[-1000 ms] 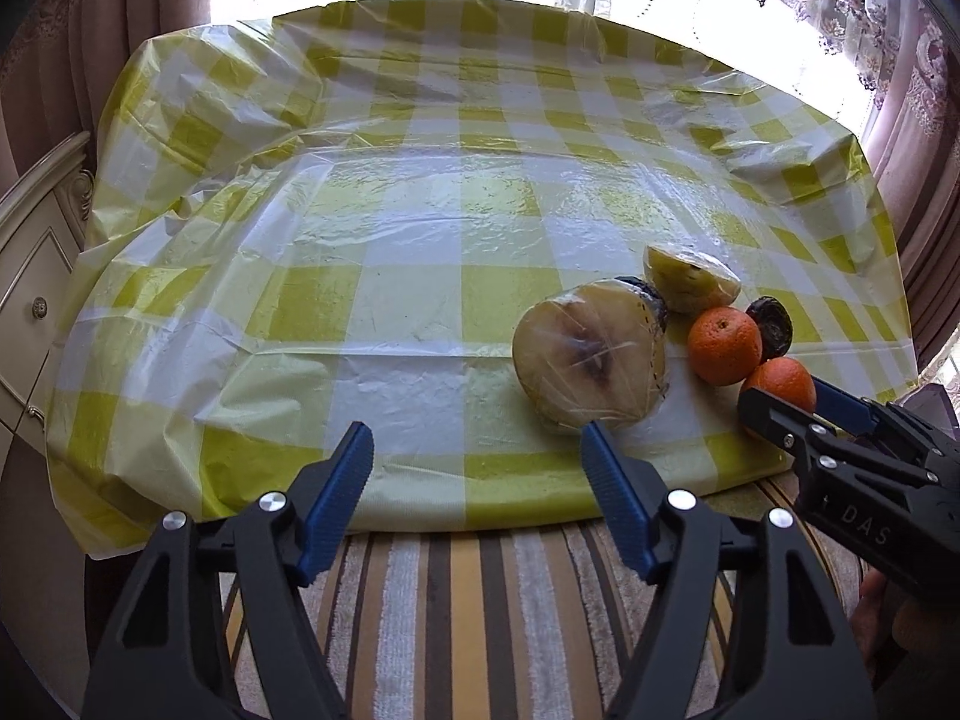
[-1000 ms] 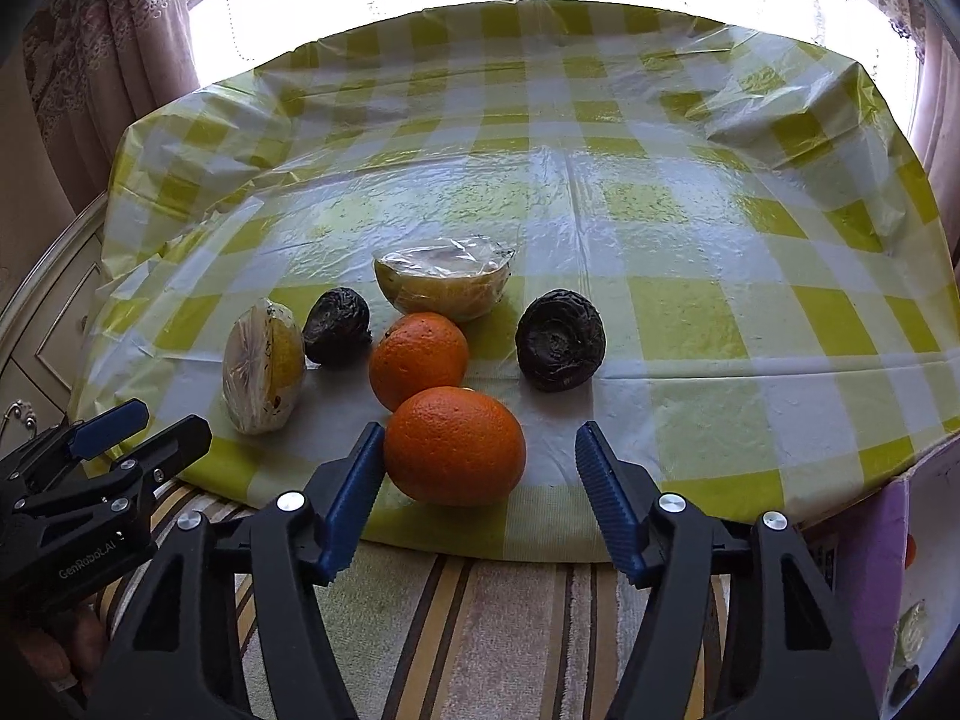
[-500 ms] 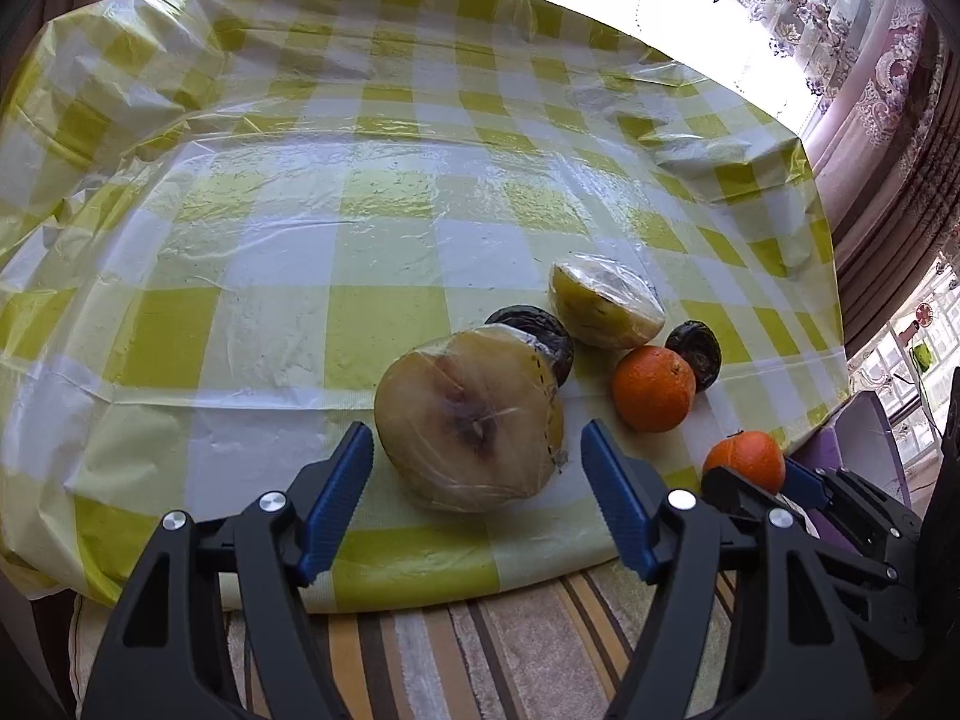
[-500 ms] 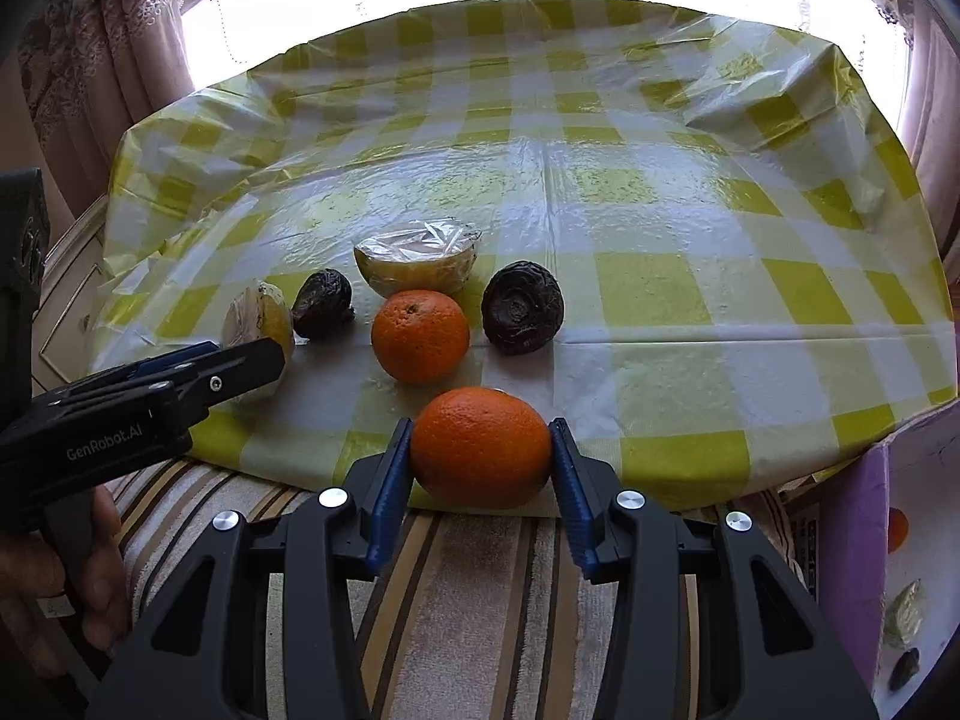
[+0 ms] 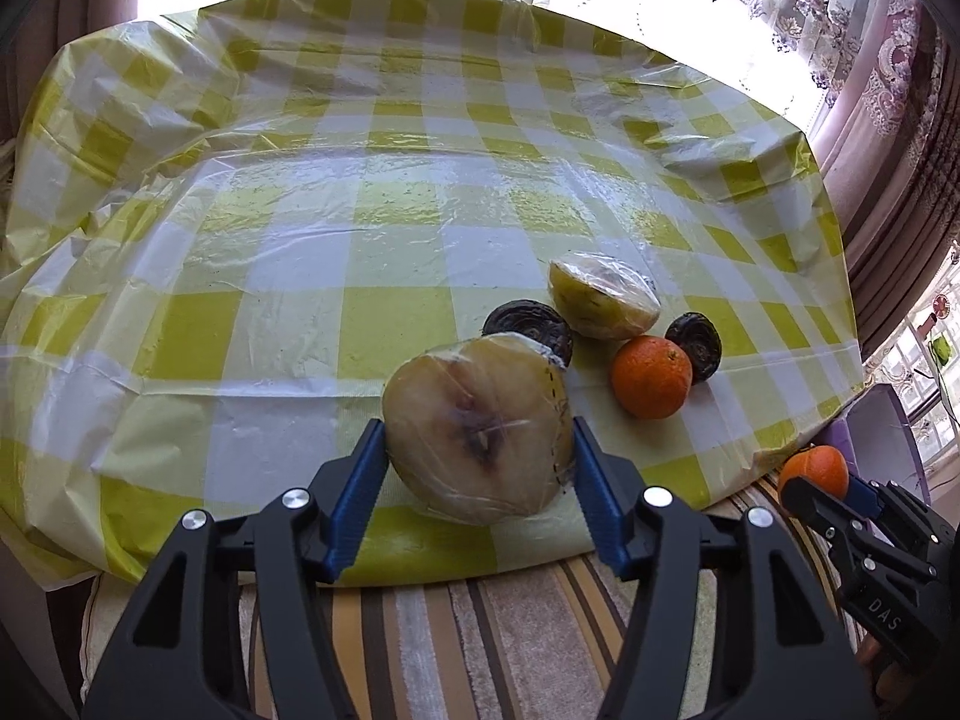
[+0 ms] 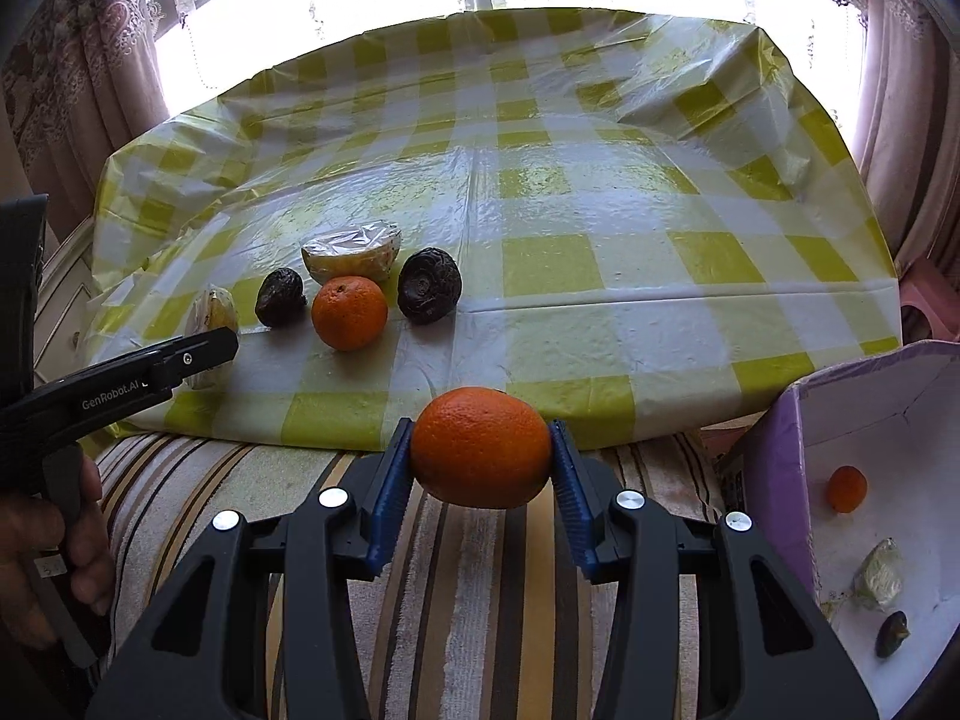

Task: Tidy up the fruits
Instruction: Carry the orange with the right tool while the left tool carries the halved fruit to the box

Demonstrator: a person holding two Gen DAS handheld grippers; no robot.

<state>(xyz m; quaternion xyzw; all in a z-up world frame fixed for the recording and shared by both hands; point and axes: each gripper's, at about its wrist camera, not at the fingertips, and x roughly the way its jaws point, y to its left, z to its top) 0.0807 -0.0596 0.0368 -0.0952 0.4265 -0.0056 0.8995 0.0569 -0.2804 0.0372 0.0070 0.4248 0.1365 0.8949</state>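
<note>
Left gripper (image 5: 480, 468): jaws just closing, pinching wrapped fruit half (image 5: 477, 426) at near table edge.
Right gripper (image 6: 480, 468): clamped on orange (image 6: 480, 447), near purple box (image 6: 774, 468).

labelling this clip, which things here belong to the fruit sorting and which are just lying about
Part of the job:
- orange in right tongs
- wrapped fruit half in left tongs
- second orange
- second wrapped half
- two dark wrinkled fruits
- purple box

Just lying about:
- checked tablecloth
- striped cloth
- curtains
</note>
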